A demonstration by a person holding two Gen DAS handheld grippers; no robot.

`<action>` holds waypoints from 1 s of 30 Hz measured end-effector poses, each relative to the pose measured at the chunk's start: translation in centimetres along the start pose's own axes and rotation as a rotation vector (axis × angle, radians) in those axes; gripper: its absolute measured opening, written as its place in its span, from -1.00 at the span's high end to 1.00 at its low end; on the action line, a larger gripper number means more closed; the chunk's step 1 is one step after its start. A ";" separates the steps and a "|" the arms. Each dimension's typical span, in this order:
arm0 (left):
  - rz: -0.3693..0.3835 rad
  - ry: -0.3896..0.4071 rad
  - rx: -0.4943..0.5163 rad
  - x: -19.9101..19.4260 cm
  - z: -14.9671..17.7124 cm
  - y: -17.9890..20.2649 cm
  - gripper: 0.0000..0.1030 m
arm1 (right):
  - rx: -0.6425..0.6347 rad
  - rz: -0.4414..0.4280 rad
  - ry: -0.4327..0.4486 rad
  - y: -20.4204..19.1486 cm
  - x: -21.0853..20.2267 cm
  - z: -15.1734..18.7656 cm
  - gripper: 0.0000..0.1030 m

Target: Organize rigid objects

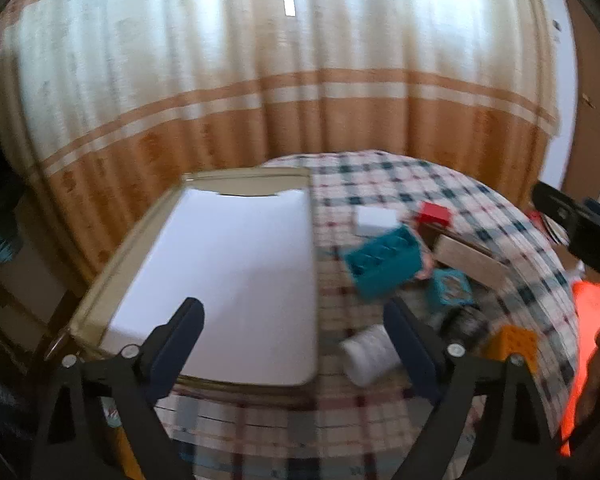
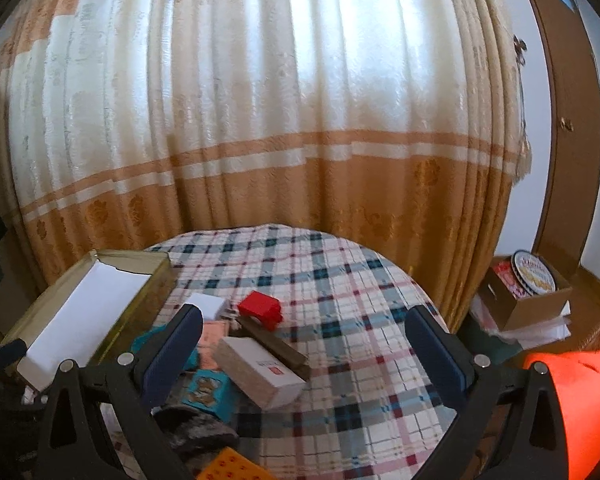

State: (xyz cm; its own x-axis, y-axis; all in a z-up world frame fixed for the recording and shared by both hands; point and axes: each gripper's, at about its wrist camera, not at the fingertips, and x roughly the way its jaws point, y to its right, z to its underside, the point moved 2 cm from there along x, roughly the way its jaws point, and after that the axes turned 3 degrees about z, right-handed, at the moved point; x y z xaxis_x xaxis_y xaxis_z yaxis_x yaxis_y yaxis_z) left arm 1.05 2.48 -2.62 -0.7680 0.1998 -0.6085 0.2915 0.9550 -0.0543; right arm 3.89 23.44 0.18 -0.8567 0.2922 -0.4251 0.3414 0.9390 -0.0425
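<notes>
A home: floor-length curtain [image 2: 260, 120], plaid tablecloth [image 2: 340, 300], wooden door [image 2: 572, 160].

Right half of round plaid-clothed table [image 2: 340, 280] clear for passage; left blocked by open white-lined cardboard box [image 2: 84, 300], centre by heap of small boxes [image 2: 260, 372].

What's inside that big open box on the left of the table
Only a white lining sheet shows inside the big open box; no objects sit on it. Whatever lies beneath the sheet is covered, and the near edge is partly hidden by the left tongs.
</notes>
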 end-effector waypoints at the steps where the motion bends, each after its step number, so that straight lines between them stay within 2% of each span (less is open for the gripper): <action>1: 0.014 0.000 0.020 0.0 0.0 0.5 -0.66 | 0.006 0.003 -0.002 0.3 0.0 0.1 -0.99; 4: 0.046 -0.002 0.088 0.0 -0.1 2.2 -0.51 | 0.023 0.016 -0.008 1.1 0.2 0.0 -0.99; 7: 0.084 -0.039 0.142 0.9 -0.1 3.7 -0.16 | 0.029 0.016 -0.006 1.2 0.2 0.0 -0.99; 15: 0.217 -0.120 0.184 3.3 0.1 5.8 -0.14 | 0.055 0.016 -0.032 2.2 0.7 0.1 -0.99; 19: 0.285 -0.179 0.146 4.8 0.6 5.3 -0.09 | 0.097 0.015 -0.049 3.0 0.9 0.1 -0.99; 23: 0.272 -0.192 0.154 4.8 0.3 4.9 -0.07 | 0.098 0.024 -0.046 3.0 0.8 0.0 -0.99; 27: 0.325 -0.201 0.141 4.1 0.3 3.9 0.01 | 0.090 0.022 -0.041 2.8 0.7 0.0 -0.99; 30: 0.319 -0.203 0.137 3.9 0.1 3.4 0.03 | 0.095 0.019 -0.046 2.8 0.7 0.0 -0.99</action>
State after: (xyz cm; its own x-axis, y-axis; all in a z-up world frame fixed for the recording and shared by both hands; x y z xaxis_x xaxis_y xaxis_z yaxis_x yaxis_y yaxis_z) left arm -0.86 6.43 -5.28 -0.5023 0.4210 -0.7553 0.5808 0.8114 0.0661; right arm 4.25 26.27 -0.25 -0.8317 0.2995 -0.4675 0.3945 0.9113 -0.1181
